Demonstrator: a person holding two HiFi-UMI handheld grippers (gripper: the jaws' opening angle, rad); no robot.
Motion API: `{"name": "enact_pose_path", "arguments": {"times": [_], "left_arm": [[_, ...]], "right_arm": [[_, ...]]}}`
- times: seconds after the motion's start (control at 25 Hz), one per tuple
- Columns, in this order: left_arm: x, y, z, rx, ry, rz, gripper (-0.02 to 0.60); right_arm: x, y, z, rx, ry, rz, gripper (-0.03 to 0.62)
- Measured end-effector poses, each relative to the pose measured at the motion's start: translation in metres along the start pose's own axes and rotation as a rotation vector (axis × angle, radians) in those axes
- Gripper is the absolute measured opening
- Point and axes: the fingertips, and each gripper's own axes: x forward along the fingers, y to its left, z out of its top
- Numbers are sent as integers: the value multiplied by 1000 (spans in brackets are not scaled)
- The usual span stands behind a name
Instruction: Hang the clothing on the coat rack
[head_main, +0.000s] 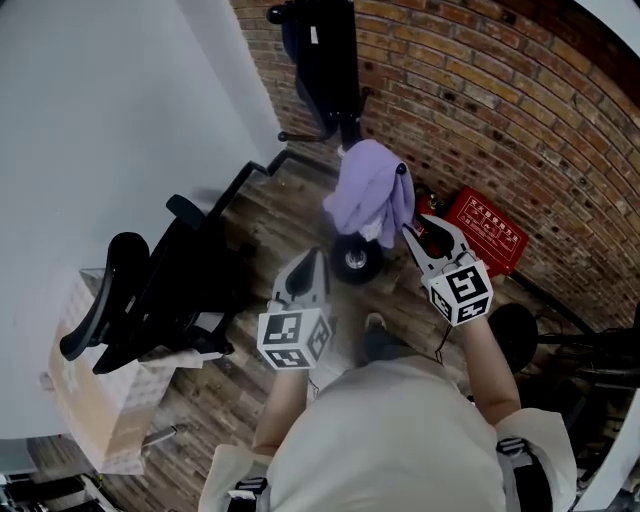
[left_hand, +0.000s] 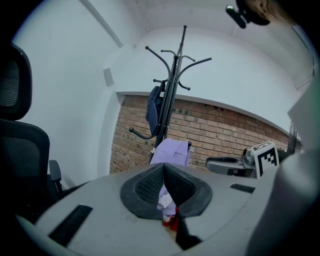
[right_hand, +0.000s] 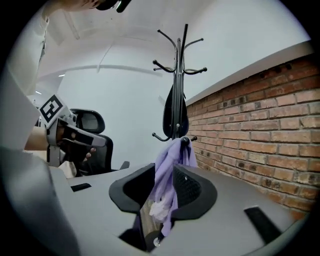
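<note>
A lilac garment (head_main: 368, 190) hangs from a low hook of the black coat rack (head_main: 338, 90), draped down over the rack's base. My right gripper (head_main: 420, 232) is open just to the right of the cloth's lower edge. In the right gripper view the garment (right_hand: 167, 170) hangs between the spread jaws of that gripper (right_hand: 164, 176), and the pads do not press on it. My left gripper (head_main: 310, 262) is shut and empty, a little short of the rack's base. In the left gripper view the garment (left_hand: 171, 151) and rack (left_hand: 172, 90) show beyond the shut gripper (left_hand: 163, 167).
A dark blue item (left_hand: 154, 107) hangs higher on the rack. A black office chair (head_main: 150, 290) and a cardboard box (head_main: 100, 400) stand to the left. A red case (head_main: 488, 232) lies against the brick wall (head_main: 520, 90) at right. A round black base (head_main: 515, 335) sits near my right arm.
</note>
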Motion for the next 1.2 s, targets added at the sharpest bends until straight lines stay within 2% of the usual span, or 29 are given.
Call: {"name": "enact_pose_path", "arguments": {"times": [0.24, 0.52, 0.84, 1.2], "left_arm": [[-45, -11, -9, -2, -3, -17, 5], [-97, -17, -25, -21, -6, 5, 5], [-144, -26, -40, -40, -9, 28, 5], [-175, -45, -50, -16, -10, -2, 5]], "right_arm": [[-40, 50, 15, 59, -26, -30, 39], [-74, 98, 29, 109, -61, 14, 17], [-106, 147, 40, 67, -94, 81, 12], [-136, 185, 39, 38, -119, 109, 10]]}}
